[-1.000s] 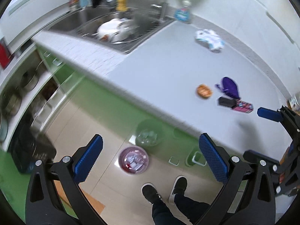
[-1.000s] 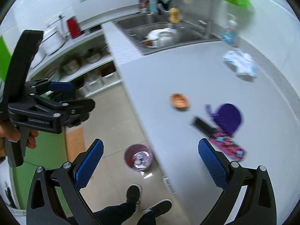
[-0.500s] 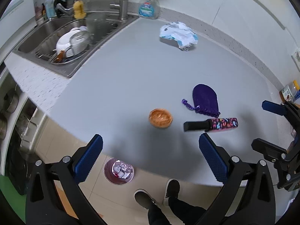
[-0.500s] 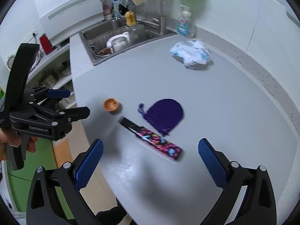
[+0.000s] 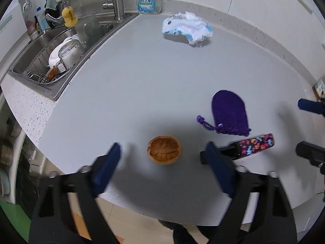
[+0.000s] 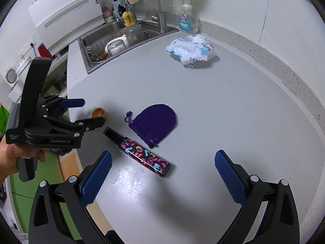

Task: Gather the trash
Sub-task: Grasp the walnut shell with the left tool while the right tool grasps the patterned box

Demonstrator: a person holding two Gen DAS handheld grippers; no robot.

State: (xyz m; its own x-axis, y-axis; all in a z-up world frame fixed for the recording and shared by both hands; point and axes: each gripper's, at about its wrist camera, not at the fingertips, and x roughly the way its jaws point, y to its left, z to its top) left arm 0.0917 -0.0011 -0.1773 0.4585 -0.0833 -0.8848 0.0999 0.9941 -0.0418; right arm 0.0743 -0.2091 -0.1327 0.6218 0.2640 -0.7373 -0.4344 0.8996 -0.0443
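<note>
Both tongs hang over the grey table: the left tongs, at the bottom of the left wrist view, have just been closing yet remain parted, their blue pads on either side of a brown walnut shell half without touching it, while the right tongs stand wide apart with nothing between them. From the right wrist view the left tongs enter from the left edge, held by a hand, with the shell between their tips. Largest on the table is a steel sink in the upper left of the left wrist view, holding a wire rack with a white bowl and glassware. A crumpled white and blue wrapper lies near the back wall in the upper middle, well apart from the tongs. A soap bottle stands at the top of the frame beside the sink's tap. A purple drawstring pouch lies flat right of centre. Just below it, near but apart, lies a slim black stick with a bright patterned sleeve, its dark end running behind the right pad of the left tongs. The walnut shell half sits cup side up in the lower middle, close to the table's front edge.
</note>
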